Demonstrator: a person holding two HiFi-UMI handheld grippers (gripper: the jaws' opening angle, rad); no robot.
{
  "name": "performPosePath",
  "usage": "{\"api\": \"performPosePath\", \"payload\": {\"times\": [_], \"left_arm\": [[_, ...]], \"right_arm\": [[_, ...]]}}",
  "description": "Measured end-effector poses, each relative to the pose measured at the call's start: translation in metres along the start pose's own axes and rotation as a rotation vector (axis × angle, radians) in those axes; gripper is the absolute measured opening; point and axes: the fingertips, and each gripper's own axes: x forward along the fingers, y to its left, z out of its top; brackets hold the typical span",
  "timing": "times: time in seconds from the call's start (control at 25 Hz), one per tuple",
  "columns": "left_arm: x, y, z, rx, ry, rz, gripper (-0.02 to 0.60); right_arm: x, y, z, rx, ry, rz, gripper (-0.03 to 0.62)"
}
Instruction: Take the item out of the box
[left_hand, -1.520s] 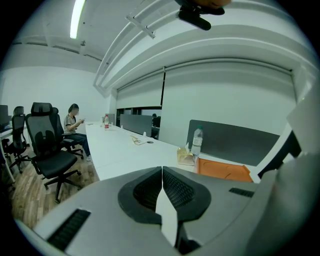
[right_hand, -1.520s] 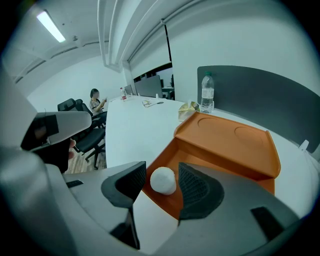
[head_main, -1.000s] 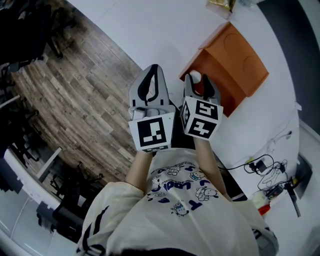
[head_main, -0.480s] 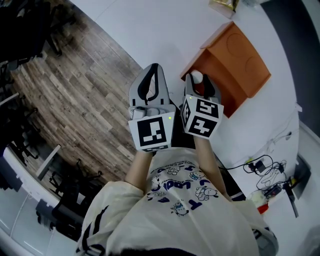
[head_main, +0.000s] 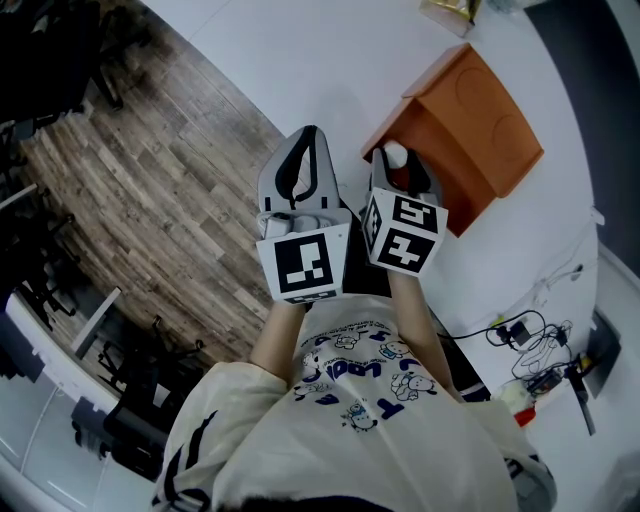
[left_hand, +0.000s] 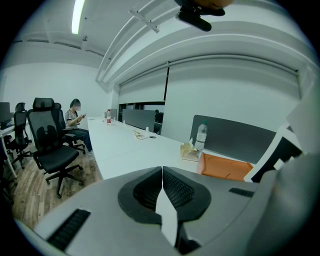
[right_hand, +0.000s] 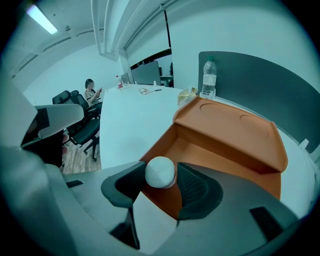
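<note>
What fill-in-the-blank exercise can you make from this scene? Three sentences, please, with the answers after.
1. The right gripper is shut on a small ball whose colour is ____.
2. The left gripper holds nothing, and its jaws are pressed ____.
3. The open box on the white table is ____ in colour.

Missing words: white; together; orange.
</note>
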Motion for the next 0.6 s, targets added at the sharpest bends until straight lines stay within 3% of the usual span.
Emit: {"api": "performPosePath", "payload": {"times": [0.6], "left_arm": [[0.0002,0.0041,-0.0069,0.003,0.016,0.011,0.018]], "right_arm": [[0.0054,-0.0013,-0.0039,0.011,0.038,-0.003,0.201]]}}
